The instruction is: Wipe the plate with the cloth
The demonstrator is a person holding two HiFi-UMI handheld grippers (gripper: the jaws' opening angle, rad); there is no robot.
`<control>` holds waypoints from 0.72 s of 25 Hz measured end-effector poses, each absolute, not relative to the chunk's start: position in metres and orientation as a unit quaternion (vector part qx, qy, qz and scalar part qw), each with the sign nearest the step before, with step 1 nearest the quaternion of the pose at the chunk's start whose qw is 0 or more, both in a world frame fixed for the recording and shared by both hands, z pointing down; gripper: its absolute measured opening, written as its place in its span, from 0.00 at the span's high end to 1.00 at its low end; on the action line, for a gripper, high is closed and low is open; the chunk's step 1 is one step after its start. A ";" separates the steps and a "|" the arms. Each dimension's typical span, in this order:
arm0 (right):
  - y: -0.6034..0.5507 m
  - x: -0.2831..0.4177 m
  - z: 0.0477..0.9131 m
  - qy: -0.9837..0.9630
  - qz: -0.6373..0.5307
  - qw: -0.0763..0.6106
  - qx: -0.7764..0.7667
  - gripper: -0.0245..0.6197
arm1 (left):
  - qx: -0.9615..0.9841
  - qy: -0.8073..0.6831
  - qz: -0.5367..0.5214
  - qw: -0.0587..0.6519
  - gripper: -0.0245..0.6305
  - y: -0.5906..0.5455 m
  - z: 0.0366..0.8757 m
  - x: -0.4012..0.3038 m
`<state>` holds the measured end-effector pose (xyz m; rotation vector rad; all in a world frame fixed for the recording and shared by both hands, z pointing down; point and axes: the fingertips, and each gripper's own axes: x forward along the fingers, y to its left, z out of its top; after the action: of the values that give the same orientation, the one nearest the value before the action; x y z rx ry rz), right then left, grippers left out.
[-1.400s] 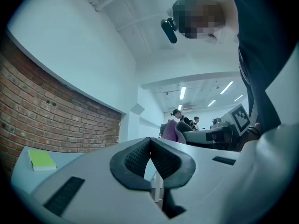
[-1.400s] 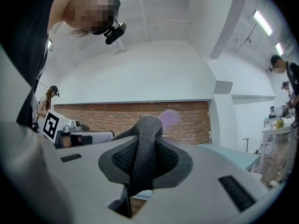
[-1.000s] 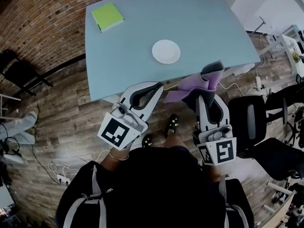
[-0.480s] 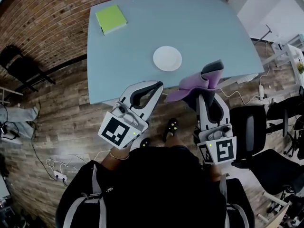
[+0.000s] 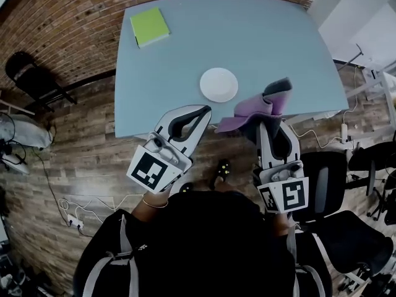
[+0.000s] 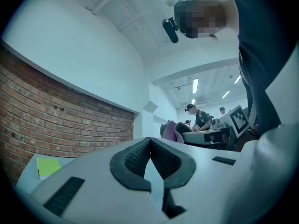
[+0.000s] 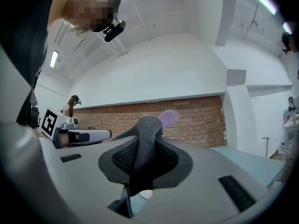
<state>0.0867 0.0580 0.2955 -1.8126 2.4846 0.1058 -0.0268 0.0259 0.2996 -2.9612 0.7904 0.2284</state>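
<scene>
Closer than a second ago, the plate (image 5: 218, 84) lies untouched near the table's (image 5: 185, 60) front edge. Just short of it hangs the cloth (image 5: 260, 110), clamped in the right gripper (image 5: 270, 124). The left gripper (image 5: 203, 110) is shut and empty. This looks like the approach; next, lower the cloth onto the plate.

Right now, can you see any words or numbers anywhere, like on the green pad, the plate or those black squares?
No text can be read anywhere.
Left gripper: its cube has only a black-and-white square pattern, no letters.
Right gripper: the same kind of pattern.
Green pad: plain.
Plate: plain white.
Cloth: no label showing.
</scene>
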 end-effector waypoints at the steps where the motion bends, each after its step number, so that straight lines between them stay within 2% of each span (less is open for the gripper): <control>1: 0.055 0.089 0.294 0.810 0.035 0.033 -0.585 0.86 | -0.962 0.261 0.075 0.039 0.95 0.024 0.298 -0.024; 18: 0.009 0.136 0.286 0.840 0.044 0.043 -0.539 0.86 | -0.944 0.318 0.062 0.067 0.95 -0.005 0.291 0.013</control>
<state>0.1362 0.0090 0.2863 -1.6474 2.5693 0.1334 0.0127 -0.0055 0.2907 -2.8453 0.9573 0.1873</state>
